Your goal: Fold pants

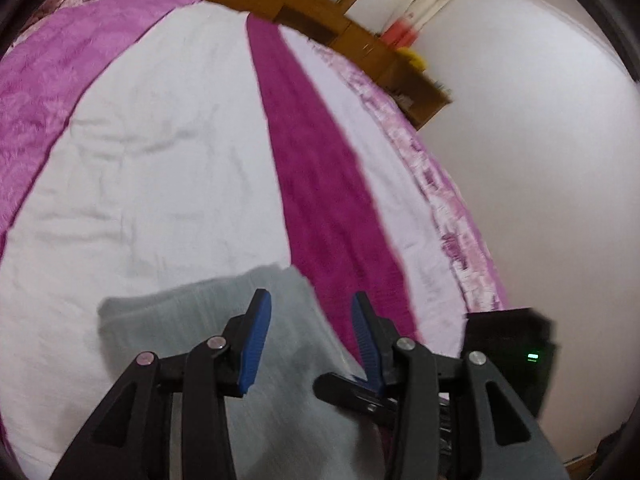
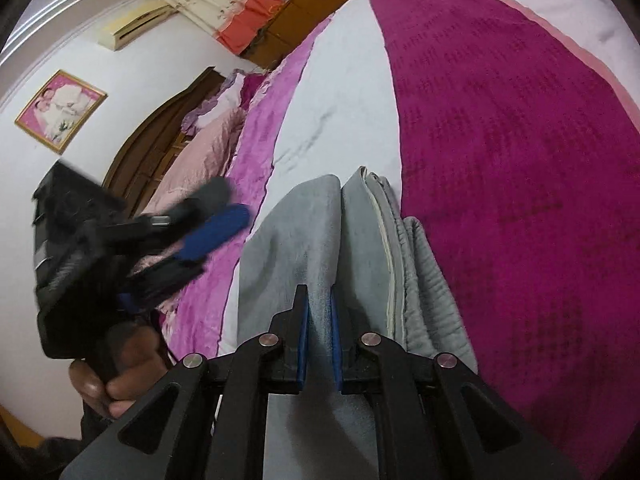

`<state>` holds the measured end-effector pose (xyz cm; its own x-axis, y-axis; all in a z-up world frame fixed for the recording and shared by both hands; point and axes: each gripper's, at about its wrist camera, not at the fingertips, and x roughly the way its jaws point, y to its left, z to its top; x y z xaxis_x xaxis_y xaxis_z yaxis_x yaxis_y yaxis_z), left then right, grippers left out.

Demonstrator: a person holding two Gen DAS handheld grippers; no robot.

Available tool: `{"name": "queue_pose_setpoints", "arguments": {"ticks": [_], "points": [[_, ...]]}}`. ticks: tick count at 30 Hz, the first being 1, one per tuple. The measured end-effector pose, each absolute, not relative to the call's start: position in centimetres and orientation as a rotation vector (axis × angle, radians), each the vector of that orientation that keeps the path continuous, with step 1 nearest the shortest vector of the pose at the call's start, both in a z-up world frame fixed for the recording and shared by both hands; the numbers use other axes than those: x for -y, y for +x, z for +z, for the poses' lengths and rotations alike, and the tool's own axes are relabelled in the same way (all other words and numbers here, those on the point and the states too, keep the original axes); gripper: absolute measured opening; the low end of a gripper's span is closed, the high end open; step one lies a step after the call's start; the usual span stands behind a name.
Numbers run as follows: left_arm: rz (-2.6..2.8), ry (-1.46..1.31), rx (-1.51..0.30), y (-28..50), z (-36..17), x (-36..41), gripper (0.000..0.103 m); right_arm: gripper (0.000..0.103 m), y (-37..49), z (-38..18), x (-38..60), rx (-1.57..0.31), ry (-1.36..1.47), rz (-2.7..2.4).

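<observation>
Grey pants [image 2: 360, 232] lie folded on the bed, their ribbed waistband [image 2: 428, 276] at the right of the stack. My right gripper [image 2: 320, 300] is shut on a fold of the grey cloth, which stands up between its blue pads. My left gripper [image 1: 310, 300] is open and empty above a corner of the grey pants [image 1: 224, 312]. It also shows blurred in the right wrist view [image 2: 208, 236], held in a hand to the left of the pants.
The bed has a white sheet [image 1: 152, 152] with magenta bands [image 1: 316, 168] and a pink blanket [image 2: 260, 144]. A wooden headboard [image 2: 148, 148] and pillows are at the far end. A wall [image 1: 520, 140] runs beside the bed.
</observation>
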<state>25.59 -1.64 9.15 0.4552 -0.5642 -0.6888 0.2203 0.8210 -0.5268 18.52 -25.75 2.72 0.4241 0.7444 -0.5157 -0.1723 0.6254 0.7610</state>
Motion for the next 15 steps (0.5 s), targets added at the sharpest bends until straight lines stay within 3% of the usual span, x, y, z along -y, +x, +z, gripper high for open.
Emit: {"name": "queue_pose_setpoints", "arguments": {"ticks": [15], "points": [[-0.496, -0.34, -0.934, 24.8, 8.5, 2.8, 0.042, 0.002, 17.7, 4.0, 28.7, -0.842, 0.624, 0.58]]}}
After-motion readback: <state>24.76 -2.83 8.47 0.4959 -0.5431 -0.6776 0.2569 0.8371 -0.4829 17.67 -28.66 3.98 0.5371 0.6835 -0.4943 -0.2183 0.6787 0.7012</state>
